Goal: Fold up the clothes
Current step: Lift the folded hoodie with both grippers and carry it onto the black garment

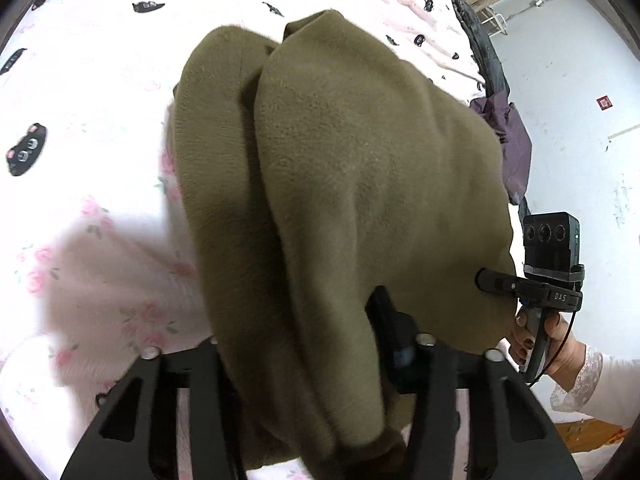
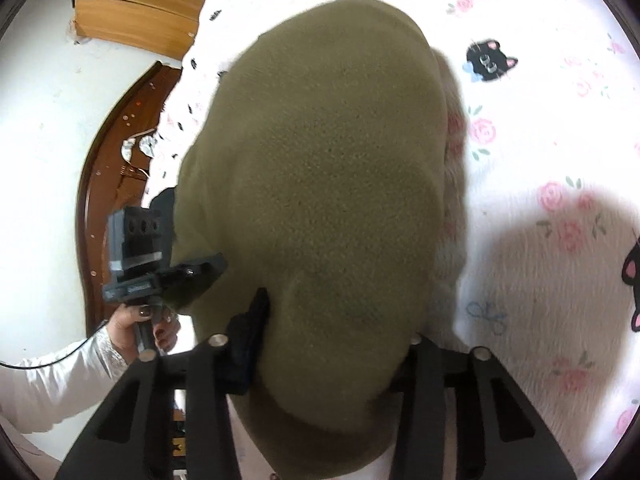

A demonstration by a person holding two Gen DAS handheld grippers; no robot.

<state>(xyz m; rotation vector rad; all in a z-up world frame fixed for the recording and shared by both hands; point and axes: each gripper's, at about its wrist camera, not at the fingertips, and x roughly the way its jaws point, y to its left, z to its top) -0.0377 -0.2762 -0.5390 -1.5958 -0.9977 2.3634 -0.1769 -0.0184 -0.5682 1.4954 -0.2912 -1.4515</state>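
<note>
An olive-green fleece garment (image 1: pixel 352 168) hangs in thick folds above the bed sheet (image 1: pixel 80 80), which is white with pink roses and black cats. My left gripper (image 1: pixel 304 312) is shut on its near edge; one finger (image 1: pixel 384 312) shows and the cloth hides the other. In the right wrist view the same garment (image 2: pixel 328 160) fills the middle, and my right gripper (image 2: pixel 340 316) is shut on it, with only its left finger (image 2: pixel 256 320) visible. Each view shows the other gripper pinching the garment's edge: the right gripper (image 1: pixel 486 278) and the left gripper (image 2: pixel 216 264).
A purple cloth (image 1: pixel 508 132) hangs over the bed's far edge by the pale floor (image 1: pixel 580 60). A curved wooden bed board (image 2: pixel 116 152) and a brown box (image 2: pixel 136 4) lie beyond the sheet (image 2: pixel 540 120). White-sleeved hands (image 1: pixel 556 336) (image 2: pixel 132 320) hold the handles.
</note>
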